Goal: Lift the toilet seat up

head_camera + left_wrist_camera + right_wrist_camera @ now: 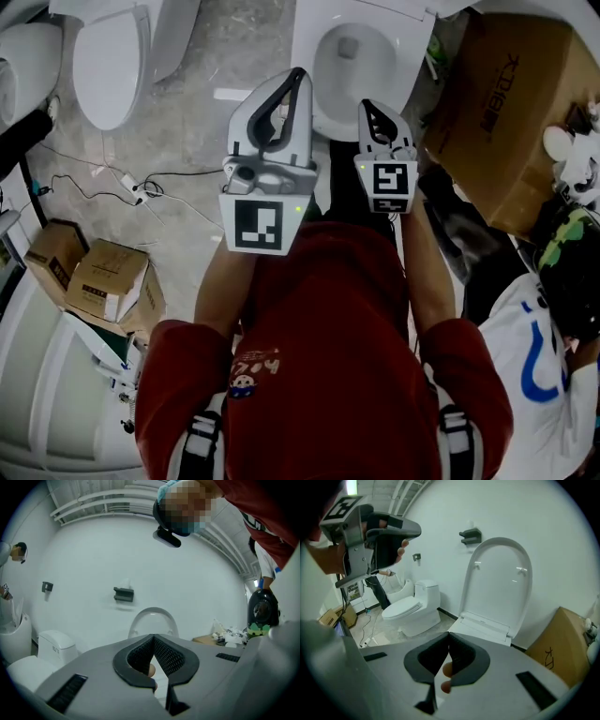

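Note:
The white toilet point(349, 58) stands just ahead of me, its bowl uncovered. In the right gripper view its seat and lid point(499, 583) stand upright against the wall, above the rim point(485, 623). The raised seat point(153, 620) also shows over the jaws in the left gripper view. My left gripper point(298, 73) is held in the air before the bowl, jaws shut on nothing. Beside it, my right gripper point(366, 103) points down toward the bowl, shut and empty too. Neither touches the toilet. The left gripper point(389, 531) shows high at the left of the right gripper view.
A second toilet point(111, 58) with its lid down stands to the left. A large cardboard box point(506, 112) sits close on the right, small boxes point(94, 277) and cables point(131, 187) on the floor at left. Another person point(544, 356) stands at my right.

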Demonstrator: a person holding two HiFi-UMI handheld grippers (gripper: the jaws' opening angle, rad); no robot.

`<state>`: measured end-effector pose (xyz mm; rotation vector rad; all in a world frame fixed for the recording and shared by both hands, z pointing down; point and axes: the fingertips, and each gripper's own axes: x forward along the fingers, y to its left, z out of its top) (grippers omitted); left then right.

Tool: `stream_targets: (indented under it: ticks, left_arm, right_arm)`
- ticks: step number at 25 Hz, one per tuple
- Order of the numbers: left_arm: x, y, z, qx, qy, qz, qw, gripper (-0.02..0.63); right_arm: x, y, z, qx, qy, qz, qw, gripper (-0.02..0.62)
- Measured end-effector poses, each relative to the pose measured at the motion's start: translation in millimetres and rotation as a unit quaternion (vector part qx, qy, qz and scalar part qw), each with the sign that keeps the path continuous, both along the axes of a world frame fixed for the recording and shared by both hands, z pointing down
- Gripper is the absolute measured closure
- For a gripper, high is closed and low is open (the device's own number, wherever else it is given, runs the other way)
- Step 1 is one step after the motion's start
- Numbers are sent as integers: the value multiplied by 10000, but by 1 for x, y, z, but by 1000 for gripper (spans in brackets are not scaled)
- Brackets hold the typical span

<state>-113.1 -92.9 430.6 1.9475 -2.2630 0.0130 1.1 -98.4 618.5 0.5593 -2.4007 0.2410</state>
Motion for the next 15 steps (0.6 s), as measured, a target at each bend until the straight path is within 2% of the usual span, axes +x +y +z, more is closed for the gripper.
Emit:
stream_targets:
  ticks: [7,15]
  left_arm:
    - [2,1,28,-167,54,49,9998,595]
    - [18,8,60,-407,191,107,9989,595]
  right_arm:
    - [12,24,61,-256,793,-540,9951,581]
    - [29,60,126,-871,1402,-914,9820,581]
